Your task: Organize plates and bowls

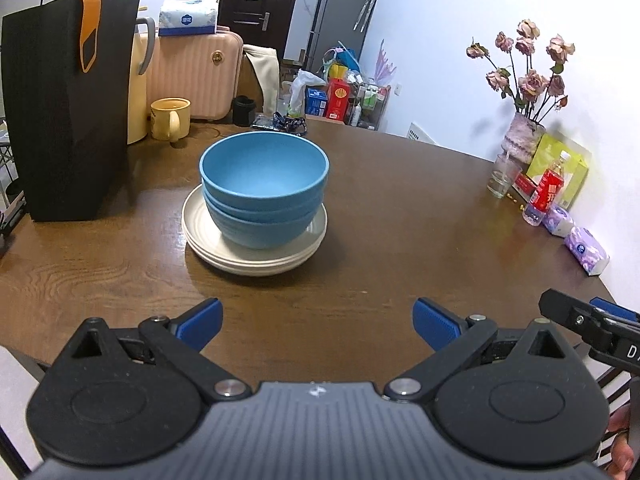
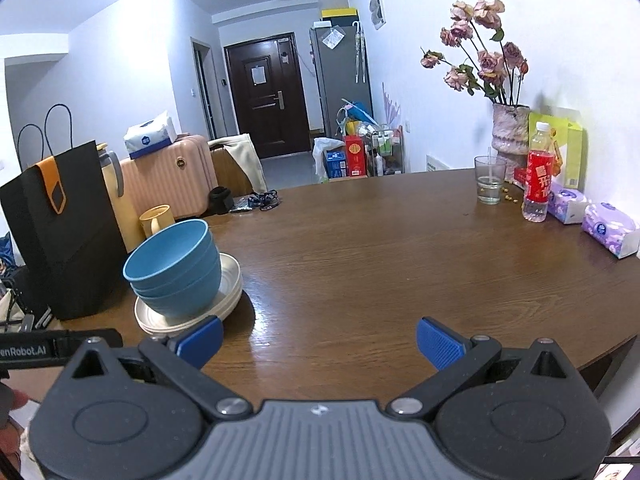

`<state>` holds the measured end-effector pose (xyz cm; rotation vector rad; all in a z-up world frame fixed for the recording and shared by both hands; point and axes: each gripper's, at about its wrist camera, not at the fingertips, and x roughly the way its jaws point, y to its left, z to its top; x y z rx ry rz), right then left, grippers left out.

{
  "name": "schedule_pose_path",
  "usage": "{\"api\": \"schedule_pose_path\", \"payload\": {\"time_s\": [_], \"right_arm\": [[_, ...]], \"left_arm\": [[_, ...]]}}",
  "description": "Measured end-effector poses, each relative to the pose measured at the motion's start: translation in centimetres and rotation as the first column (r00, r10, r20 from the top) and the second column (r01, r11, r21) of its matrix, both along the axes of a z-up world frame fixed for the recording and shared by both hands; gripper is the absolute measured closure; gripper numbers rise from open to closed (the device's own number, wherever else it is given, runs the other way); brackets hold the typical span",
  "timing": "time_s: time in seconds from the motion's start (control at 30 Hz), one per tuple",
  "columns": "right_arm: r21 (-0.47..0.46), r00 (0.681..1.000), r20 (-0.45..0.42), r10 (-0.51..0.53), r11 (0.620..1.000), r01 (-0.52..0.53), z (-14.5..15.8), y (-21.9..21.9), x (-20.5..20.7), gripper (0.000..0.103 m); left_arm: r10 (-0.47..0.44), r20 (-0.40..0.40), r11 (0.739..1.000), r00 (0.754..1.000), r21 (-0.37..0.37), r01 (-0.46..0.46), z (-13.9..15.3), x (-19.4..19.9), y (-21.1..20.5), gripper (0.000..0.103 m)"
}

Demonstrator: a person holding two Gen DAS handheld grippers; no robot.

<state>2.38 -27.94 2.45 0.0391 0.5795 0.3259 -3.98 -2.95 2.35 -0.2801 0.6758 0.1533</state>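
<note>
Readable writing is pretty thin here: the other tool's body at the left edge of the right view says "enRobot.AI", cut off at the start. The bottle [image 2: 539,172] has a red label with white characters I can't make out, and the tissue pack [image 2: 150,136] on the suitcase [image 2: 176,178] has a small blue logo that's too tiny to read.

Containers: the bowls [image 1: 262,192] are blue, nested together and empty as far as the top one shows, sitting on the plates [image 1: 256,254], a short cream stack, on the left half of the desk [image 1: 380,216]. A yellow mug [image 1: 170,118] stands behind them, beside a black bag [image 1: 68,112] with an orange tab. Over by the wall, a glass [image 2: 489,180] holds a little water and what looks like a straw, next to a vase [image 2: 510,128] of dried roses.

Left tool [image 1: 318,322]: fingers spread wide, nothing between them, short of the stack. Right tool [image 2: 320,344]: also spread wide and empty, with the stack just off its left finger.
</note>
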Motion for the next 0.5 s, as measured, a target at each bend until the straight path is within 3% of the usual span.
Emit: {"api": "schedule_pose_path", "payload": {"time_s": [0.5], "right_arm": [[-0.007,0.997,0.068,0.035,0.999,-0.035,0.1,-2.0,-2.4,0.000]], "left_arm": [[-0.031,0.013,0.999,0.999,0.034,0.030,0.0,-2.2,-2.1,0.000]]}}
